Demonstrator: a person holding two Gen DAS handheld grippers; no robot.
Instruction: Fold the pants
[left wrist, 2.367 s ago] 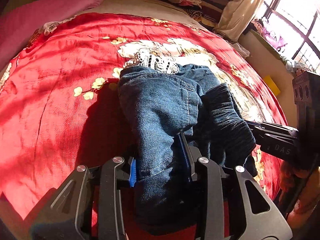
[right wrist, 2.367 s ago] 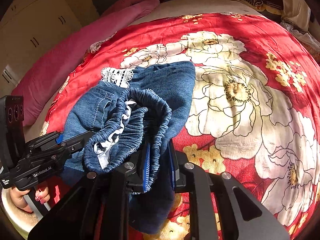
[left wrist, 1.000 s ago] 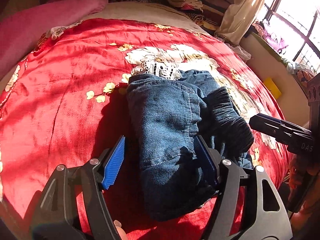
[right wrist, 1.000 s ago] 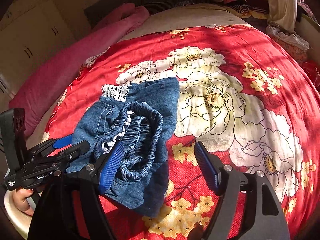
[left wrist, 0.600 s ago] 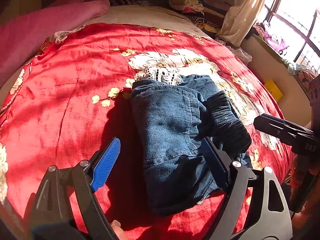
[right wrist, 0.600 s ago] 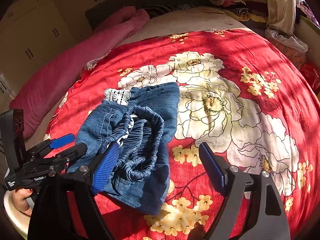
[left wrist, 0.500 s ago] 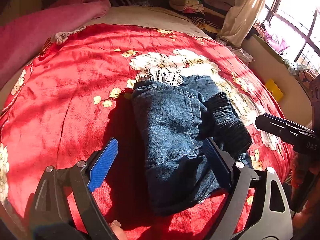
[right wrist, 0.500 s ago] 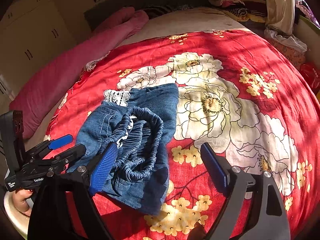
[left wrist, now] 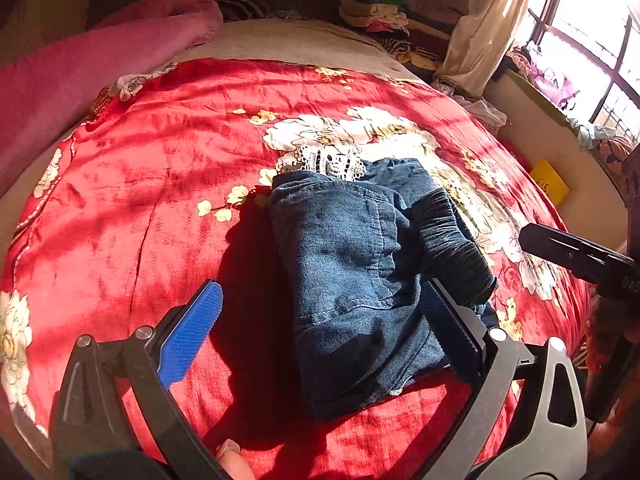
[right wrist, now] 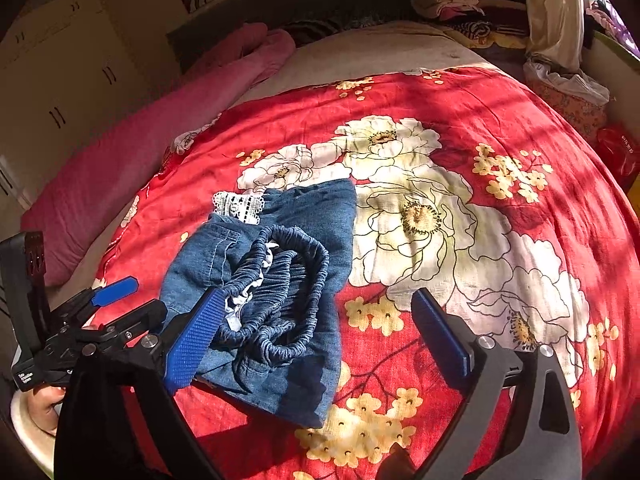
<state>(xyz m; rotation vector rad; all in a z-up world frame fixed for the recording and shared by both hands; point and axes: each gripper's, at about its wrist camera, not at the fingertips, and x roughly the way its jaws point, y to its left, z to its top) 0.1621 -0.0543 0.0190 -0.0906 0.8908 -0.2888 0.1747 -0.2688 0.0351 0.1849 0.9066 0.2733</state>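
Note:
Folded blue denim pants lie on the red floral bedspread, with white lace trim at the far end and the gathered elastic waistband on the right. My left gripper hovers over their near end, jaws opening wide, and the pads press on nothing. In the right wrist view the pants sit left of centre with the waistband on top. My right gripper is also opening, its left pad over the waistband edge, not gripping. The left gripper shows at the left.
A pink blanket lies along the bed's left side. Piled clothes and a curtain stand at the far right by the window. A yellow object sits beside the bed. Cupboards line the left wall.
Both grippers let go of the pants and their jaws spread wide. The pants dropped flat onto the bedspread, and both grippers drew back slightly.

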